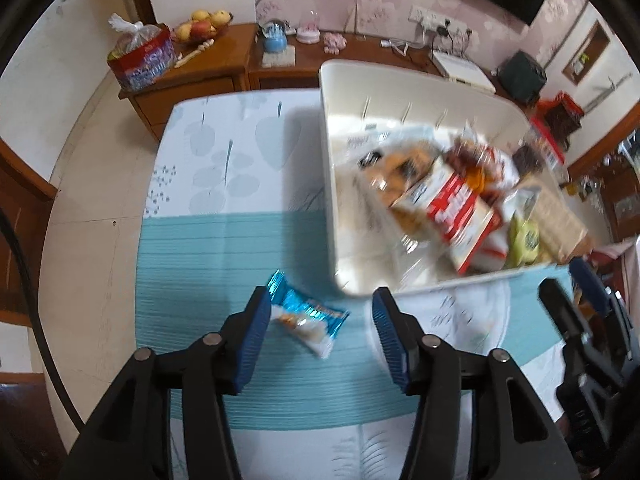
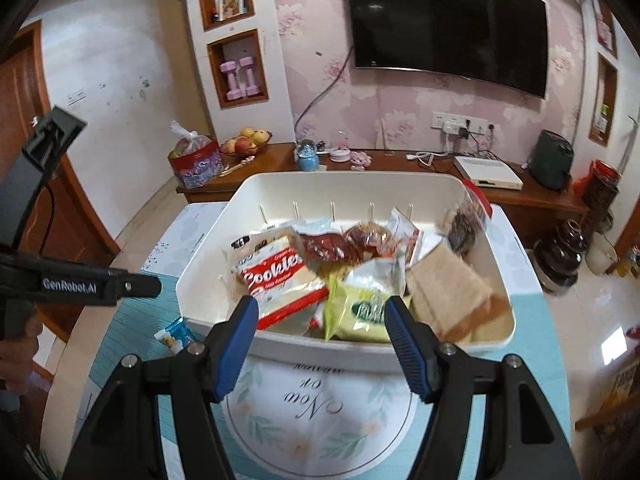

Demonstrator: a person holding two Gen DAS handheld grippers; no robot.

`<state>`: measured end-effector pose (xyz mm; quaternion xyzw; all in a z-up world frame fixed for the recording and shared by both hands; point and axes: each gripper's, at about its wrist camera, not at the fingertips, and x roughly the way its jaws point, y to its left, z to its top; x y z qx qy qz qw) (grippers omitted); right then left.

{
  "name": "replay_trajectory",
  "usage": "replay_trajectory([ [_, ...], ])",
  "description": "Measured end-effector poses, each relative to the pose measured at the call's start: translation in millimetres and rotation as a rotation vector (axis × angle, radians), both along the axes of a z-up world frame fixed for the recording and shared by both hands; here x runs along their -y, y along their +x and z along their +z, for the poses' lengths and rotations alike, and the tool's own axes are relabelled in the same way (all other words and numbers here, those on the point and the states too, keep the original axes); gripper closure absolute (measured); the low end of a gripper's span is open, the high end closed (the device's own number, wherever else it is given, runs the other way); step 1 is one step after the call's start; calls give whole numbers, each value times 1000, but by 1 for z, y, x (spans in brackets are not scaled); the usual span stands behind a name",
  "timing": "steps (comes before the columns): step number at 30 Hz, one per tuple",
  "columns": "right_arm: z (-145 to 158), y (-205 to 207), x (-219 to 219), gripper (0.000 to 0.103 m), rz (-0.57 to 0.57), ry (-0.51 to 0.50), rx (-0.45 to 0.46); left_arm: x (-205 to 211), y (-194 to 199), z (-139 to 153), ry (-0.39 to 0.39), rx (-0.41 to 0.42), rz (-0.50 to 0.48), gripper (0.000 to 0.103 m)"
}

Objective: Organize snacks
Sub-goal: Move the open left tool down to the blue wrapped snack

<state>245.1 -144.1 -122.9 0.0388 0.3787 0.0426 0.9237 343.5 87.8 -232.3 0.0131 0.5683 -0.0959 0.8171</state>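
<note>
A white bin [image 2: 208, 264] on the table holds several snacks: a red-and-white Cookies pack [image 2: 280, 280], a green packet [image 2: 360, 312], brown wafers [image 2: 448, 284] and dark pastries [image 2: 340, 248]. The bin also shows in the left wrist view [image 1: 326, 152]. A blue-and-white snack packet [image 1: 308, 316] lies on the teal cloth outside the bin; part of it shows in the right wrist view [image 2: 176, 332]. My left gripper [image 1: 320, 308] is open just above this packet, its left pad close to it. My right gripper [image 2: 318, 308] is open and empty at the bin's near rim.
A teal-and-white tablecloth [image 1: 220, 248] covers the table. Behind it stands a wooden sideboard [image 2: 400, 164] with a fruit bowl [image 2: 246, 140], a bagged snack tin [image 2: 196, 164], a blue globe [image 2: 308, 156] and a white box [image 2: 488, 172]. A TV [image 2: 448, 24] hangs above.
</note>
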Motion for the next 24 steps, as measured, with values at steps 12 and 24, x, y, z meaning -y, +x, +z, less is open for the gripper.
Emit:
replay_trajectory([
  [12,-24,-26,-20,37,-159,-27,-42,-16,17,-72,64,-136,-107,26],
  [24,-47,-41,-21,37,-247,-39,-76,-4,23,-112,92,-179,-202,21],
])
